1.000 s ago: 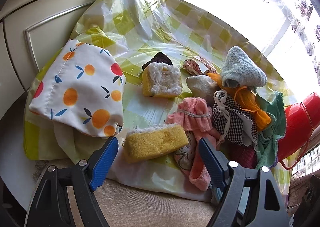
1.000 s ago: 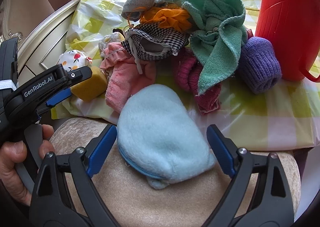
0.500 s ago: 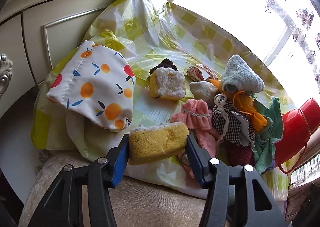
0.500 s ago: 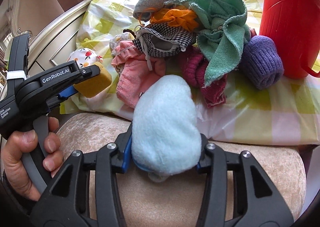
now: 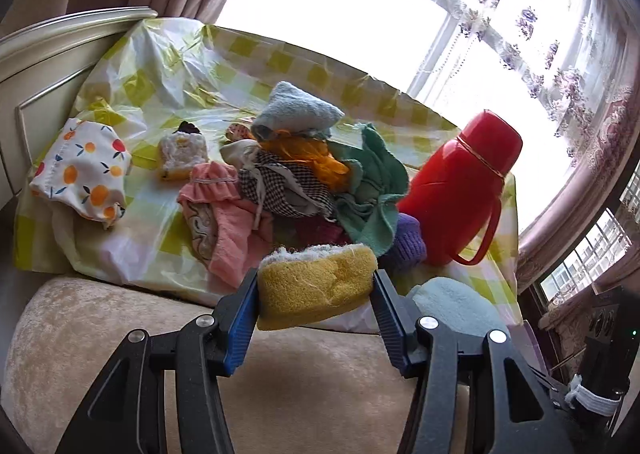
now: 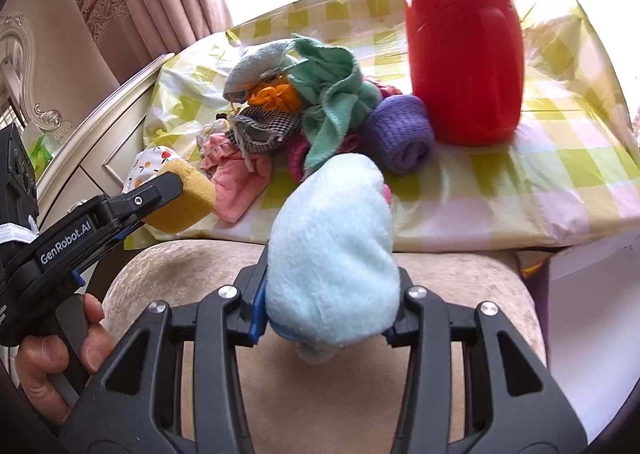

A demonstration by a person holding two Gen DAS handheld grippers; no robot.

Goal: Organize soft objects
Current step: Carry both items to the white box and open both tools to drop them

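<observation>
Yellow sponge point(image 5: 316, 288), white-fuzzed along its top edge, sits pinched between the blue-padded jaws of the left gripper point(image 5: 316, 294), lifted clear of the checked plastic sheet point(image 5: 168, 66) and hanging over the beige plush cushion point(image 5: 100, 334) in front of it. Those jaws have just been closing, and the pads now press into both ends of the sponge. In the right wrist view the same sponge shows at the tip of the left gripper, whose handle a hand point(image 6: 60, 366) grips at the lower left.

The right gripper point(image 6: 328, 318) clamps a pale blue fleece pouch point(image 6: 332, 266); its jaws have just been closing too, and the fabric bulges up and forward from between the pads, over the cushion.

On the sheet lies the heap of soft things: a green towel point(image 6: 332, 102), a checked black-and-white cloth point(image 6: 264, 130), an orange fabric piece point(image 6: 276, 94), a grey-blue towel point(image 5: 296, 110) on top, a pink frilled garment point(image 5: 228, 214) at the near left edge, and a rolled purple sock point(image 6: 400, 134) just beside a red thermos point(image 6: 464, 66) that stands upright. Well left of the heap lie a fruit-print pouch point(image 5: 80, 170) and a second sponge point(image 5: 182, 154).
</observation>
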